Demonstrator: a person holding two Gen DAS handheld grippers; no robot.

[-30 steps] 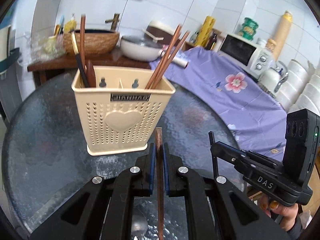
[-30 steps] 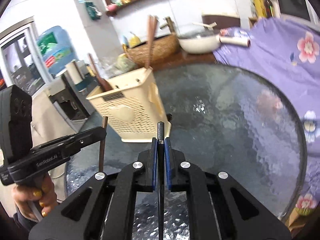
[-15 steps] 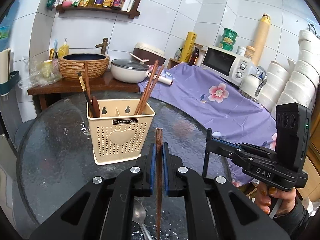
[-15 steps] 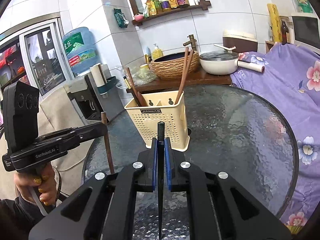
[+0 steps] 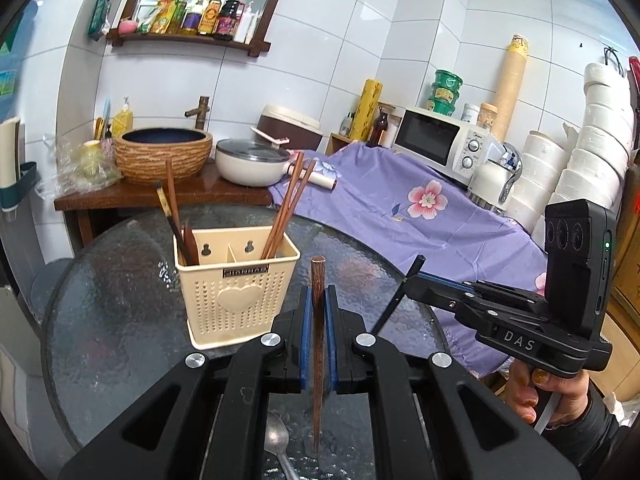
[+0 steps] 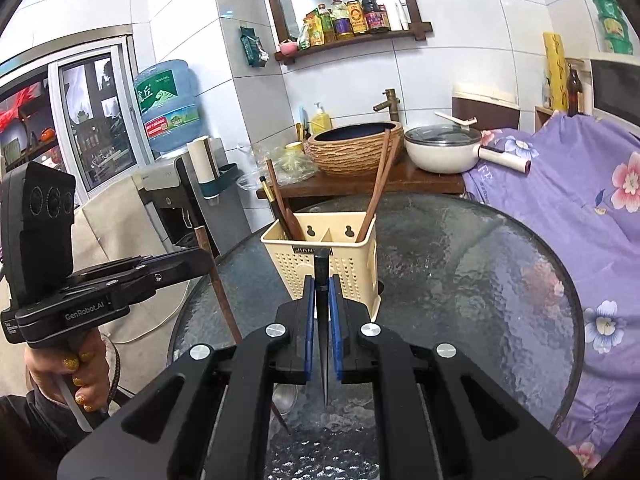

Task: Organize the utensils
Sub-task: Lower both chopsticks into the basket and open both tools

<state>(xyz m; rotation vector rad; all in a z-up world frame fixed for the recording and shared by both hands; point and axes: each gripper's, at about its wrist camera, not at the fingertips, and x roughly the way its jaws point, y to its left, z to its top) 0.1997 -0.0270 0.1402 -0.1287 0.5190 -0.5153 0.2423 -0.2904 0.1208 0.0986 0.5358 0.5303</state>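
Observation:
A cream utensil holder (image 5: 236,292) (image 6: 324,264) with a heart on its front stands on the round glass table (image 5: 112,320); brown chopsticks lean in its right and left compartments. My left gripper (image 5: 318,304) is shut on a brown wooden chopstick (image 5: 317,344), held upright in front of the holder. My right gripper (image 6: 321,300) is shut on a black chopstick (image 6: 322,320), also upright, just before the holder. Each gripper shows in the other's view: the right gripper (image 5: 408,284) and the left gripper (image 6: 202,258). A metal spoon (image 5: 278,438) lies on the glass below the left gripper.
Behind the table a wooden counter (image 5: 160,194) carries a woven basin, a tap and a white pan (image 5: 252,164). A purple flowered cloth (image 5: 400,208) covers things at the right, with a microwave (image 5: 440,144) beyond. A water dispenser (image 6: 168,112) stands at the left.
Both grippers rose and drew back from the holder, each keeping its chopstick; the holder now looks smaller and lower in both views.

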